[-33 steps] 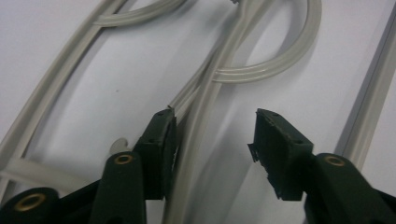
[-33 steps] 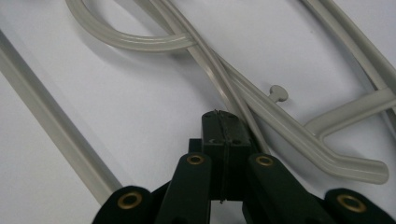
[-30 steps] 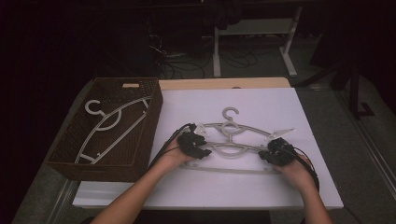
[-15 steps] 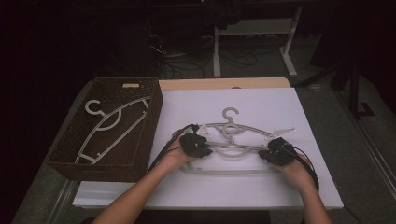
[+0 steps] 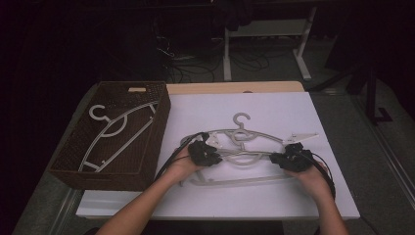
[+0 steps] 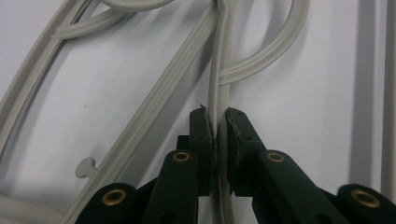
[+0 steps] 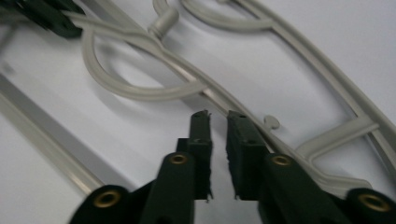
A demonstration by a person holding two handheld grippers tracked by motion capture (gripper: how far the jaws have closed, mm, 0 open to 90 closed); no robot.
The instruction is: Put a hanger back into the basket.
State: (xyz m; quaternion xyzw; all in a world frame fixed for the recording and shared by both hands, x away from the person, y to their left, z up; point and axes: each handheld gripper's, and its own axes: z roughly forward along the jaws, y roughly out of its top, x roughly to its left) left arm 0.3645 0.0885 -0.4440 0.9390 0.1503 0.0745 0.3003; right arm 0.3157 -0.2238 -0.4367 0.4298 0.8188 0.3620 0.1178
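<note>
Across the white table [image 5: 205, 110] our left hand-held gripper [image 6: 217, 128] has just closed on the hanger [image 5: 254, 134]; our right hand-held gripper [image 7: 217, 122], opening slightly, holds nothing beside it.

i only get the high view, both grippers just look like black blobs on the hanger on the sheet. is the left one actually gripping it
Observer: Yes. In the left gripper view the left gripper has just been closing, and its pads press on a thin bar of the hanger.
Operator: and the right one
Observer: In the right gripper view the right gripper has just been opening. There is a gap between its jaws with nothing in it.
Operator: so where is the hanger for that one
Observer: Its bar runs just beyond the jaw tips and passes beside the jaw on the right of that view.
</note>
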